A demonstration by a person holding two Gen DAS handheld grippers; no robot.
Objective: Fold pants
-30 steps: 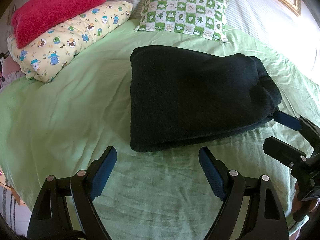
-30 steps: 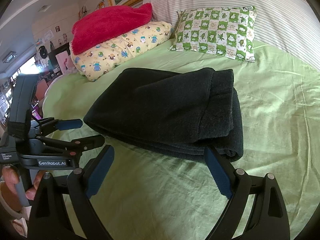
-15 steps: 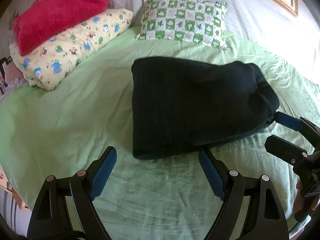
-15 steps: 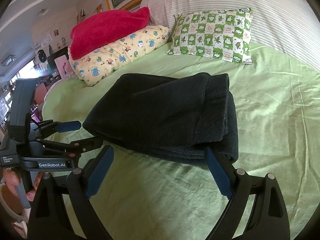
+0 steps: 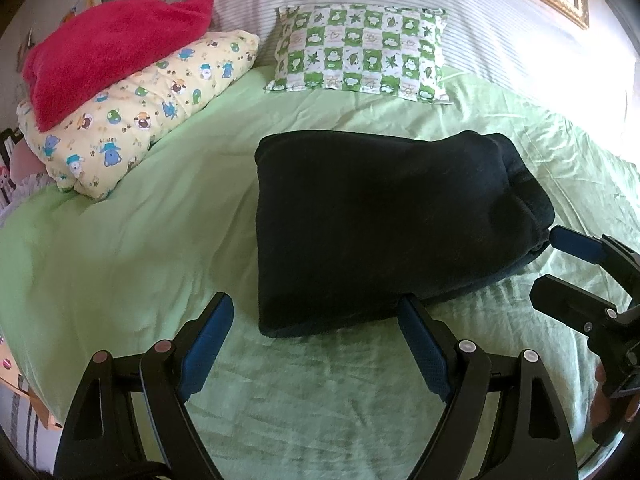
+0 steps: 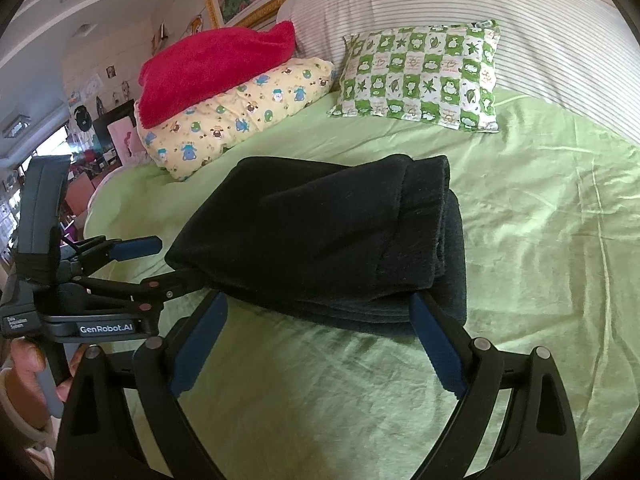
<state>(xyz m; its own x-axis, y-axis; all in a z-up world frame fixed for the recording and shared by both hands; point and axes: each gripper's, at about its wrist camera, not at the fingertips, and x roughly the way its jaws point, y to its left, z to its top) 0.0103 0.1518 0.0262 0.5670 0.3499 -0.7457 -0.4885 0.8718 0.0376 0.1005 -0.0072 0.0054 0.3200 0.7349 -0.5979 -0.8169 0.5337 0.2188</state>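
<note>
The black pants lie folded into a thick rectangle on the green bed sheet. My left gripper is open at the pants' near edge, its right fingertip touching the cloth and nothing held between the fingers. In the right wrist view the same pants show their stacked layers, and my right gripper is open against their near side. Each view catches the other gripper: the right gripper sits open at the pants' right end, and the left gripper is open at the left corner.
A yellow cartoon pillow with a red towel on it lies at the back left. A green checked pillow leans on the striped headboard cushion. The bed's edge drops off at the lower left.
Both grippers have moved forward until their fingertips reach the pants' near edge. The pants have kept their shape and place.
</note>
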